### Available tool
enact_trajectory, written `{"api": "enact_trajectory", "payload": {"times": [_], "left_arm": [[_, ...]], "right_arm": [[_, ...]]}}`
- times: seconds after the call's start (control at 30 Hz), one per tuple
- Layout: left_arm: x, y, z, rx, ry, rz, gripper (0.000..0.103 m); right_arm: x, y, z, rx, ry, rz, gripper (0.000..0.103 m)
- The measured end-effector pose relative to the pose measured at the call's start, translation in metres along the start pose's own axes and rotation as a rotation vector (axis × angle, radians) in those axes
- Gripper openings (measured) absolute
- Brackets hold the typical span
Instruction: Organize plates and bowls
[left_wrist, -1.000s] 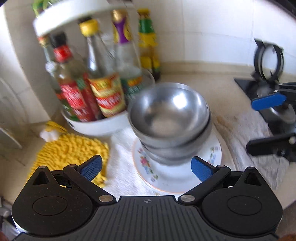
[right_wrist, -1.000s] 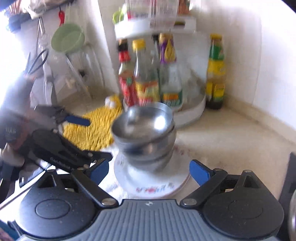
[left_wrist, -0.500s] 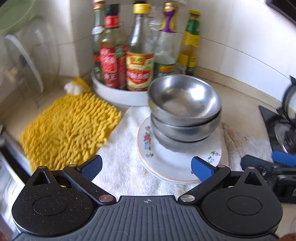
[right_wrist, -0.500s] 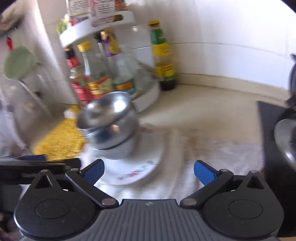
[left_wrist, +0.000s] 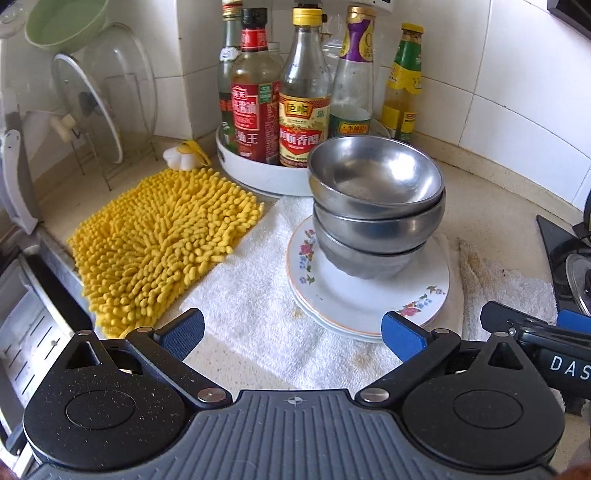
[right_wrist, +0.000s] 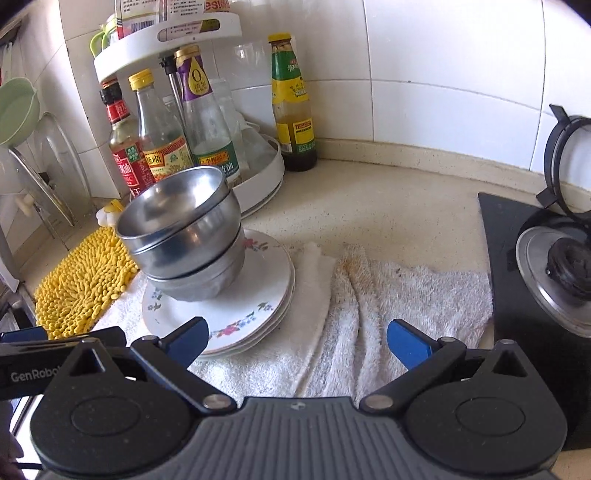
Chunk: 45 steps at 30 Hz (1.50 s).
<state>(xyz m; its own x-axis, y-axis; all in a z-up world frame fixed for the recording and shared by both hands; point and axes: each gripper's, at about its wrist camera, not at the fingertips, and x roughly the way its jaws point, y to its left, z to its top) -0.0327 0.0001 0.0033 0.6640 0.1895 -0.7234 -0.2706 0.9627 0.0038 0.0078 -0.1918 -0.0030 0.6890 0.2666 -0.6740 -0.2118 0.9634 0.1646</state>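
On a white towel (left_wrist: 255, 295) beside the stove, three nested steel bowls (left_wrist: 375, 206) top stacked floral plates (left_wrist: 369, 299); both tools, left tool (left_wrist: 291, 332) and right tool (right_wrist: 297, 341), gape empty, and a careless nudge could topple the leaning bowls.

The bowls (left_wrist: 376, 184) are plain silver steel, dull grey inside. The plates (left_wrist: 369, 295) are white with a thin orange rim line and small sprays of red, pink and blue flowers with green leaves. The towel (left_wrist: 258, 295) under them is white, with brownish-yellow stains at its right end. The mat (left_wrist: 159, 243) is bright yellow and nubby. The tabletop (right_wrist: 388, 206) is speckled beige. The bottles (left_wrist: 280, 96) show red, yellow, purple and green caps and labels; their tray (left_wrist: 258, 173) is white. The wall tiles (right_wrist: 443, 55) are white. The stove (right_wrist: 517, 277) is black. Both grippers (left_wrist: 291, 332) (right_wrist: 295, 339) are black with blue pads (left_wrist: 400, 334).
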Motion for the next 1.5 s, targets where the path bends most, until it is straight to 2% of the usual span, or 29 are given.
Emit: {"api": "enact_trajectory", "payload": {"times": [0.4, 1.5], "left_arm": [[-0.008, -0.009, -0.009, 0.015, -0.008, 0.062, 0.101], [-0.009, -0.015, -0.015, 0.025, 0.016, 0.085, 0.097]], "right_arm": [[-0.003, -0.002, -0.006, -0.012, 0.014, 0.0, 0.103], [0.0, -0.005, -0.011, -0.031, 0.042, 0.008, 0.103]]}}
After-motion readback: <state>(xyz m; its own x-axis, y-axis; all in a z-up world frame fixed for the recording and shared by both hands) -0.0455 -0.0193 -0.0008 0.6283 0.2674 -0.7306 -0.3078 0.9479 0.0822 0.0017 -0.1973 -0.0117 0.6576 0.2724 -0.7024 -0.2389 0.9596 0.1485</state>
